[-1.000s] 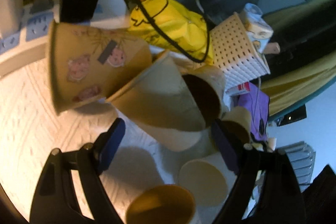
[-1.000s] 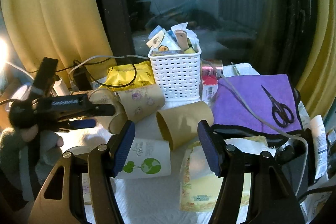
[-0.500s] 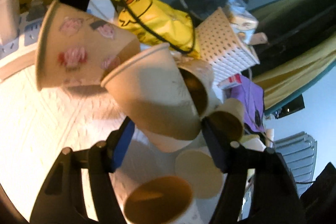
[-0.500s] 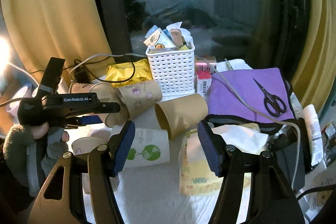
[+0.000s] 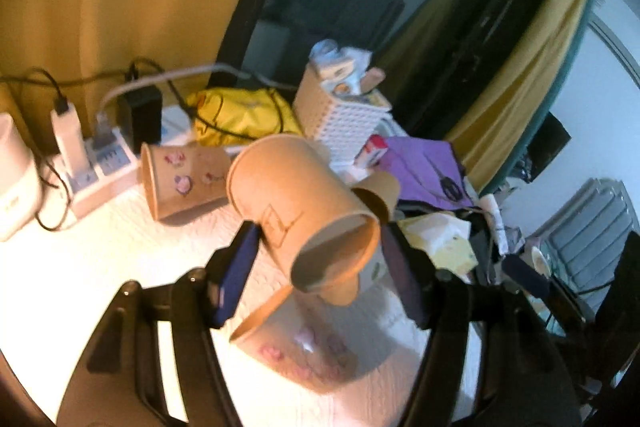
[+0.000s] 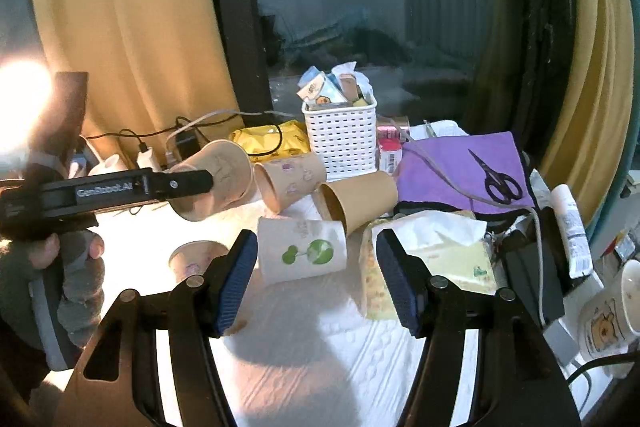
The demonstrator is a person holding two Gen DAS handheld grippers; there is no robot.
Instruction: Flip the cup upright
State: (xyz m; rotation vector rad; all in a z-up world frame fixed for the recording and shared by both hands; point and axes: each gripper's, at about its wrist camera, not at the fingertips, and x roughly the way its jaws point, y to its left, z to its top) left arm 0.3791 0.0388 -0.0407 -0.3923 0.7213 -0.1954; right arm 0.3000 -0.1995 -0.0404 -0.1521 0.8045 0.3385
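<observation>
Left wrist view is showing the left claw point(image 5: 320, 267) pinching a brown paper cup point(image 5: 300, 211), lifted above the table point(image 5: 100, 267) and lying tilted, mouth toward the camera. The right claw point(image 6: 316, 275) is hanging spread above a white cup point(image 6: 302, 251).

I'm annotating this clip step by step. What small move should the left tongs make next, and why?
Probably roll the wrist so the mouth faces up. The left tongs grip a plain brown paper cup above the white tabletop, tilted on its side. It is lifted above the sticker cup below, so turning it looks unobstructed before it is set down.
</observation>
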